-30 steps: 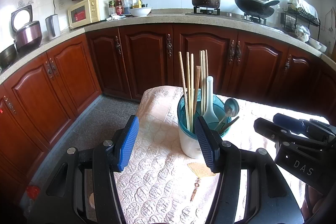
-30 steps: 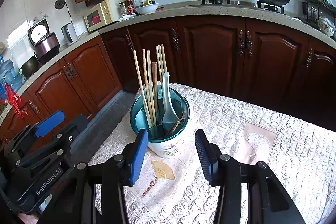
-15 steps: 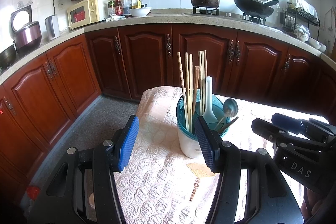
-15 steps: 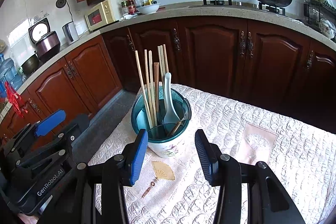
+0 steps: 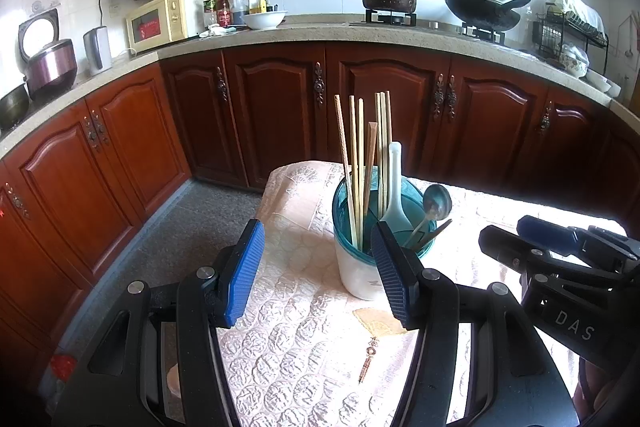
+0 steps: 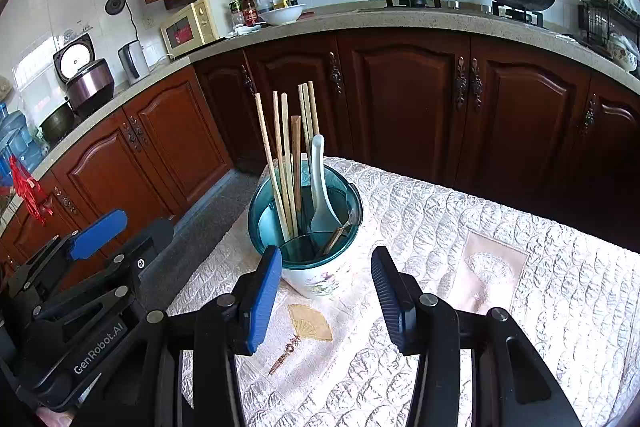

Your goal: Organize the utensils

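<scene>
The left gripper's right finger hides part of the holder; spoon bowls and chopstick tips are sunk inside, out of sight. Both grippers are released and hold nothing. The holder stands on the tabletop just ahead of the right gripper, slightly left of its gap, near the cloth's left edge; open cloth spreads to the right. "GenRobot.AI" reads on the left gripper's body, "DAS" on the right's.
</scene>
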A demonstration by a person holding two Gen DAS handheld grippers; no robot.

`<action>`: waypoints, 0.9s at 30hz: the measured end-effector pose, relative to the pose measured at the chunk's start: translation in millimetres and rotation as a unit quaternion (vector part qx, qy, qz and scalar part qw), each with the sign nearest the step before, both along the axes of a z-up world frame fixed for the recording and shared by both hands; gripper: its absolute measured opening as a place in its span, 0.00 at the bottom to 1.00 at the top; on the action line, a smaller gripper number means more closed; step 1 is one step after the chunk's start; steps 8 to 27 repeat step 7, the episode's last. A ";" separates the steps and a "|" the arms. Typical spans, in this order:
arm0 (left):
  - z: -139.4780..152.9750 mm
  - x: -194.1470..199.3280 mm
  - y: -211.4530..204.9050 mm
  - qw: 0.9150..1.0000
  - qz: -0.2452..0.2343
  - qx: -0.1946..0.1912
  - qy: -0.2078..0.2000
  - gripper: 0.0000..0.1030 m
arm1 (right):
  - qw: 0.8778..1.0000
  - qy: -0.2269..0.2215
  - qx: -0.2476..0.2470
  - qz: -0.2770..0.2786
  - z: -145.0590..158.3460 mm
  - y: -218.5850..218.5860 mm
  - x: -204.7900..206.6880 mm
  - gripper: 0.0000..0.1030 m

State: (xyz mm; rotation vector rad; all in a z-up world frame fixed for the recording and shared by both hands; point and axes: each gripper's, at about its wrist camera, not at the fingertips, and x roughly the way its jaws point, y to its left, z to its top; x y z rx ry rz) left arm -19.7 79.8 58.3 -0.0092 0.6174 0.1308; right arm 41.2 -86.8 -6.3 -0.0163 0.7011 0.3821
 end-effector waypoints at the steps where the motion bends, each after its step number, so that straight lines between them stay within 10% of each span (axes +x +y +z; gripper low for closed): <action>1: -0.5 -0.1 -0.1 1.000 -0.001 0.000 0.000 0.53 | 1.000 0.000 0.000 0.000 -0.1 -0.1 0.2 0.43; 27: -3.9 3.2 -2.0 1.000 -0.008 -0.002 0.003 0.53 | 1.000 0.005 0.005 -0.009 -6.9 -11.3 1.0 0.43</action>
